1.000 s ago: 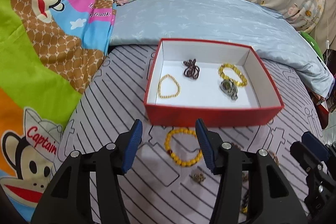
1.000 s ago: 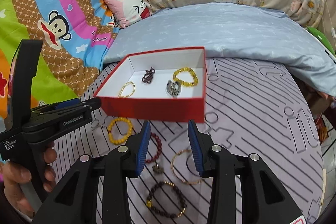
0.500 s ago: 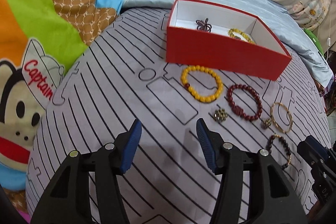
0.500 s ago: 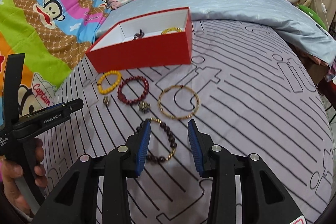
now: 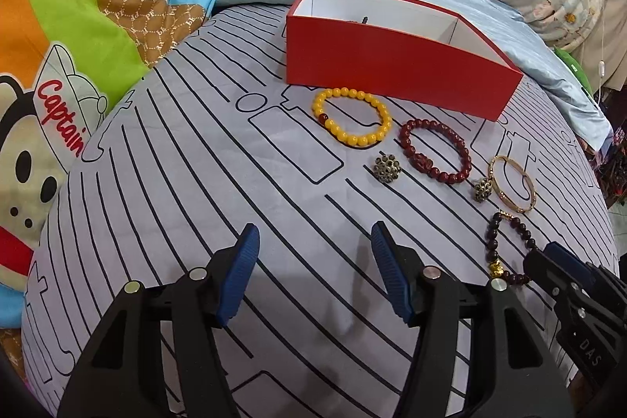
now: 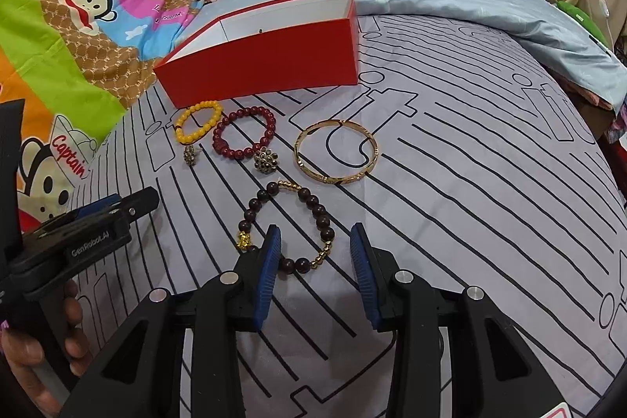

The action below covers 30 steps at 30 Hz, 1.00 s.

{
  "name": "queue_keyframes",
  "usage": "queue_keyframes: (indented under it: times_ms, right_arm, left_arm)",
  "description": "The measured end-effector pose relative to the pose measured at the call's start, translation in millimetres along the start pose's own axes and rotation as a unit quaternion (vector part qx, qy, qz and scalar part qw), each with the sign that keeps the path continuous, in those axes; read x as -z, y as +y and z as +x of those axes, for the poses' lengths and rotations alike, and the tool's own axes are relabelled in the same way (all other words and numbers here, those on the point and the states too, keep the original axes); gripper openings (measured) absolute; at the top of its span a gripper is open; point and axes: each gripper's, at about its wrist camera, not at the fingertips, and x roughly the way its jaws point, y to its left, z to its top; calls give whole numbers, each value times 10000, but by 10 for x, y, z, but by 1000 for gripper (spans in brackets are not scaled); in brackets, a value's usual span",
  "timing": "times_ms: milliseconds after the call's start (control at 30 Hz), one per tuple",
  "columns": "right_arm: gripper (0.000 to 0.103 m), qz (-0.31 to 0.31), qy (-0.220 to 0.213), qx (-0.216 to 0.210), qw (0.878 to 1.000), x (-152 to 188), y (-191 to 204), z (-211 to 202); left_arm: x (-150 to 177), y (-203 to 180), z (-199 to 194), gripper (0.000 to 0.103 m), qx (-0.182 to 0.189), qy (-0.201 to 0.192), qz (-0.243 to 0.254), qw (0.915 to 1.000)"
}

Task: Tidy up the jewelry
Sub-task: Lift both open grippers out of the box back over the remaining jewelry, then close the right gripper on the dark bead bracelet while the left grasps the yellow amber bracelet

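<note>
On the bed (image 6: 450, 183), near a red box (image 6: 274, 57), the right tongs (image 6: 315, 261) stand apart over a dark bead bracelet (image 6: 317, 210) while the left tongs (image 5: 315, 273), empty, have just been opening.

My ribbed blue rubbery pads (image 6: 269, 269), matt red card box (image 6: 274, 63), glossy yellow beads (image 6: 198, 122), shiny gold metal bangle (image 6: 336, 151), smooth striped cloth bedsheet (image 6: 470, 190)
</note>
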Motion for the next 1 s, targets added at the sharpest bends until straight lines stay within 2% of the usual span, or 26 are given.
queue_keyframes:
  times_ms: [267,433,600,667,1000]
  right_arm:
    - [31,-158,-46,141,9998,-60,36,97]
    - [26,-371,-67,383,9986,-67,101,131]
    - [10,-316,-78,420,9986,-65,74,126]
    - [8,-273,-78,398,9988,-57,50,117]
    - [8,-107,-85,358,9993,9,-15,49]
  left_arm:
    - [23,-21,23,56,-9,-75,16,10000]
    - [22,-36,37,57,-23,-85,40,10000]
    - [8,-32,43,57,-3,-89,21,10000]
    - [3,-34,40,57,16,-100,28,9999]
    - [-130,-211,97,57,74,-158,262,9995]
